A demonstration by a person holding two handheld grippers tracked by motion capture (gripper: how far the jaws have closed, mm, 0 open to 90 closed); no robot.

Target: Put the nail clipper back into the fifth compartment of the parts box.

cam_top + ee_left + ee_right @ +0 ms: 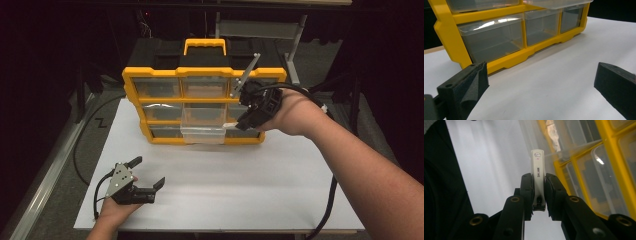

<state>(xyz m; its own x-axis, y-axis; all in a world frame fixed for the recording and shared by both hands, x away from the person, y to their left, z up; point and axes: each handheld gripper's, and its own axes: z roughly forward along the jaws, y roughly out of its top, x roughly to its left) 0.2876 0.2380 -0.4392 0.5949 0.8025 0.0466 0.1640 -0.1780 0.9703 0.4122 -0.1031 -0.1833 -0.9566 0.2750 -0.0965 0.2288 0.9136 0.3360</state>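
A yellow organizer (131, 85) with clear drawers stands at the back of the white table top (240, 190). Its middle drawer (202, 131) is pulled out toward me. My right gripper (240, 124) hovers just right of that drawer, shut on a small white nail clipper (538, 173) that sticks out past the pads (527, 185). In the right gripper view the gripper (538, 177) holds the clipper upright beside the yellow frame (574, 167). My left gripper (148, 171) rests at the front left, open and holding nothing. In the left gripper view its jaws stand wide apart before the bottom row of drawers (491, 40).
A black case with a yellow handle (205, 46) stands behind the organizer. A metal chair frame (295, 35) is farther back. Cables trail off the table's left edge (80, 165) and front right corner (327, 210). White surface stretches between the two grippers.
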